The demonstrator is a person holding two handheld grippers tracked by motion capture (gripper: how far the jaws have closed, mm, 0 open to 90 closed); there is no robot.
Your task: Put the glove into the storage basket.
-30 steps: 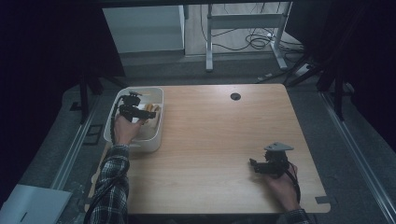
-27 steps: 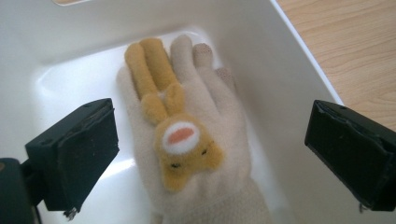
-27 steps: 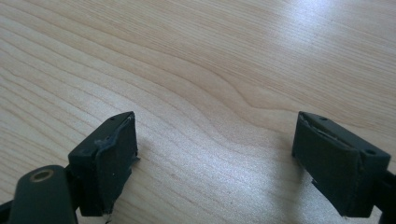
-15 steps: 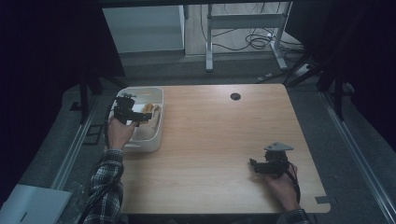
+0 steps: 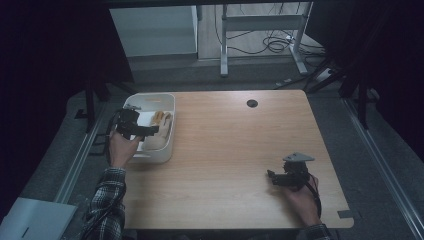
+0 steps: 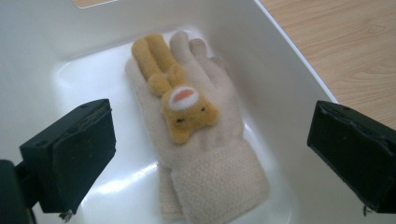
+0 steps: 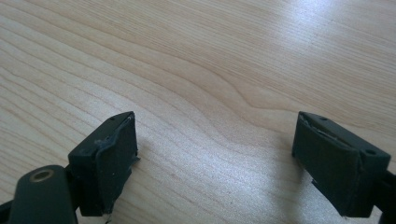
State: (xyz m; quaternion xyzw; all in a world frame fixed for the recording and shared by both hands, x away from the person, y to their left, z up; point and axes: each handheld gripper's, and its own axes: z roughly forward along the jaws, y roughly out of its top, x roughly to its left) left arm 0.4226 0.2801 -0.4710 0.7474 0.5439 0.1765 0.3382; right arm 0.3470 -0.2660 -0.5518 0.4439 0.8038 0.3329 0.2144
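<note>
My left tongs (image 6: 205, 154) gape wide, empty, above the cream knitted bear-faced glove (image 6: 201, 140) inside the white plastic tub (image 6: 280, 70); I should lower squarely, straddling its cuff.

The high view looks forward and down from above the person's edge of the table (image 5: 225, 150), far enough back to take in the whole top. The left gripper view sits close inside the white bin (image 6: 289, 93) at the table's far-left corner, looking down on the glove (image 6: 201, 140); the high view shares that bin (image 5: 167, 135). The right gripper view skims bare table wood (image 7: 196, 70) from very near.
</note>
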